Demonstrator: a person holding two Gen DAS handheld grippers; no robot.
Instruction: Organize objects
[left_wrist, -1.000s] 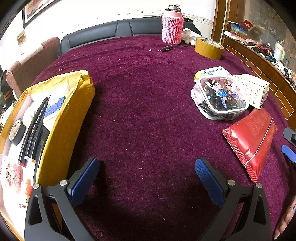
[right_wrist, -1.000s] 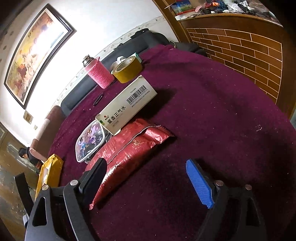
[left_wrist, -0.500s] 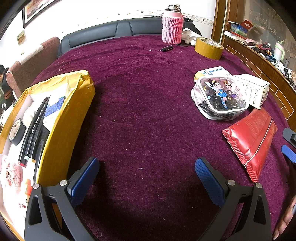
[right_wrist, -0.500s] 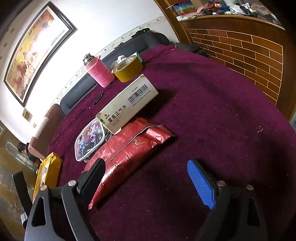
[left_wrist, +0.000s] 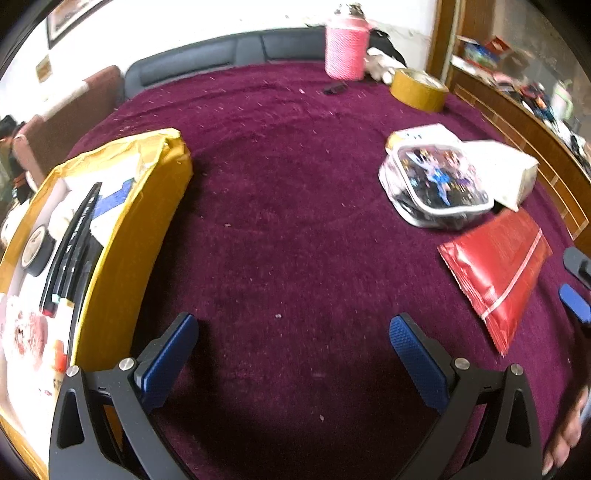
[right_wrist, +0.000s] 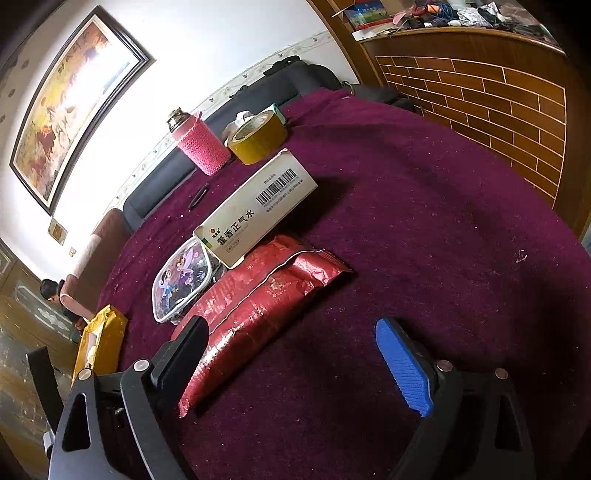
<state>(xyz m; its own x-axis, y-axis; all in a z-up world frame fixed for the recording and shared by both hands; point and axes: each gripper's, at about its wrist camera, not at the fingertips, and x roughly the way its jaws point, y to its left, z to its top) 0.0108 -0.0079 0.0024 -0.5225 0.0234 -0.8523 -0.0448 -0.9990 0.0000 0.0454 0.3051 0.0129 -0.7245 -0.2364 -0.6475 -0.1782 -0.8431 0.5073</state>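
A red foil packet (left_wrist: 496, 266) (right_wrist: 255, 314) lies on the purple cloth at the right. Behind it sit a clear cartoon pouch (left_wrist: 436, 188) (right_wrist: 183, 280) and a white medicine box (left_wrist: 506, 173) (right_wrist: 258, 212). A yellow open box (left_wrist: 107, 236) (right_wrist: 98, 343) with pens, tape and small items stands at the left. My left gripper (left_wrist: 293, 332) is open and empty over bare cloth between the box and the packet. My right gripper (right_wrist: 291, 343) is open, its left finger beside the packet's near end; its tips show in the left wrist view (left_wrist: 574, 284).
A pink knitted bottle (left_wrist: 347, 51) (right_wrist: 201, 147), a yellow tape roll (left_wrist: 419, 90) (right_wrist: 258, 138) and a small dark object (left_wrist: 334, 88) sit at the far edge. A dark sofa (left_wrist: 221, 55) runs behind the table. A wooden brick-pattern counter (right_wrist: 480, 85) stands at the right.
My right gripper has edged slightly forward toward the red packet. The left gripper has barely shifted; both stay open.
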